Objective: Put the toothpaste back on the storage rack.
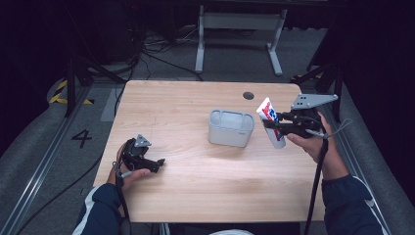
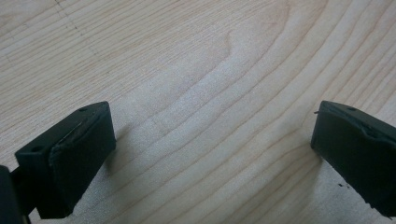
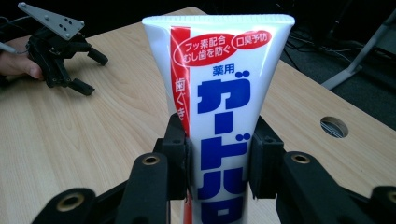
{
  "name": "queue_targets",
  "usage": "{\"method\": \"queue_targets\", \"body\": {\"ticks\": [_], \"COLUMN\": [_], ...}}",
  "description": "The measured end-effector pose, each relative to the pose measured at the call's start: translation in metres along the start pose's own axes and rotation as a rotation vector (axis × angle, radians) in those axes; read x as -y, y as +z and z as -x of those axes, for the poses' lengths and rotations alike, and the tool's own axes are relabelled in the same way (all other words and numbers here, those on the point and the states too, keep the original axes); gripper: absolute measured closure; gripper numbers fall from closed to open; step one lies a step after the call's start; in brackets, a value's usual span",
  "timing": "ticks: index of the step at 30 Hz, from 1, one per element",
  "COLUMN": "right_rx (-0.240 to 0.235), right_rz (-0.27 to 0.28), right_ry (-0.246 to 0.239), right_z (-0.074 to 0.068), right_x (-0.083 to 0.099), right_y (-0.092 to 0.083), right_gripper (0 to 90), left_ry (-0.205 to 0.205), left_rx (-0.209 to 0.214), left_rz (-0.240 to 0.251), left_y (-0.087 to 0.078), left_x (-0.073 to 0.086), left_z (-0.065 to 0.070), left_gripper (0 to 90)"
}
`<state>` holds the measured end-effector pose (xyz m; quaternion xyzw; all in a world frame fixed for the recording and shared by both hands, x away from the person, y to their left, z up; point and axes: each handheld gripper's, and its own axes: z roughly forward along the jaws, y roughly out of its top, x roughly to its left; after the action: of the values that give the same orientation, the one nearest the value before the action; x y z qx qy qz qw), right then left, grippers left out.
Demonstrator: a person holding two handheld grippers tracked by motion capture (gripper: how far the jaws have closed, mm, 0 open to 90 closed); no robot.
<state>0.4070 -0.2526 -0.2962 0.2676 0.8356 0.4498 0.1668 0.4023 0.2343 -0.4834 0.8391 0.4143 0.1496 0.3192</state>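
Observation:
A white toothpaste tube [image 3: 224,93] with red and blue print stands upright between the jaws of my right gripper [image 3: 219,163], which is shut on it. From above, the toothpaste tube [image 1: 270,117] hangs in the air at the table's right side, just right of a grey open bin [image 1: 231,128], with the right gripper [image 1: 280,126] clamped across it. My left gripper [image 1: 155,165] rests low at the table's front left, its jaws wide apart. Between the left gripper [image 2: 210,154] jaws lies bare wood.
The light wooden table [image 1: 195,181] has a round cable hole [image 1: 248,95] at the back right. Beyond it stand a white desk frame [image 1: 240,29], cables on the floor and dark stands at both sides.

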Motion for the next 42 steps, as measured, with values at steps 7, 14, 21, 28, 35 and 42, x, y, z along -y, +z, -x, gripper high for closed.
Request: {"method": "queue_targets", "body": {"ticks": [7,14,21,28,35,42], "right_rx": [-0.007,-0.005,-0.008,-0.01,-0.012,-0.01], "right_rz": [0.001,0.001,0.014,0.032,0.05,0.063], "right_ry": [-0.009,-0.011,-0.014,-0.027,-0.021,-0.027], "right_z": [-0.001,-0.001,-0.002,-0.003,-0.002,-0.001], "right_x": [-0.007,-0.012,-0.017,-0.021,-0.024,-0.028], "right_y": [0.004,0.009,0.019,0.025,0.031,0.035], "right_gripper": [66.2,66.1,66.0,66.1,66.0,65.9], "left_ry": [0.0,0.0,0.0,0.0,-0.001,0.0], "left_rx": [0.0,0.0,0.0,0.001,0.002,0.002], "left_rz": [0.0,0.0,0.0,0.0,0.002,0.001], "left_y": [0.0,0.0,0.0,0.0,0.0,0.0], "left_x": [0.0,0.0,0.0,0.0,0.0,0.0], "left_z": [0.0,0.0,0.0,0.0,0.0,0.0], "left_gripper": [0.1,0.1,0.1,0.1,0.2,0.2]}}
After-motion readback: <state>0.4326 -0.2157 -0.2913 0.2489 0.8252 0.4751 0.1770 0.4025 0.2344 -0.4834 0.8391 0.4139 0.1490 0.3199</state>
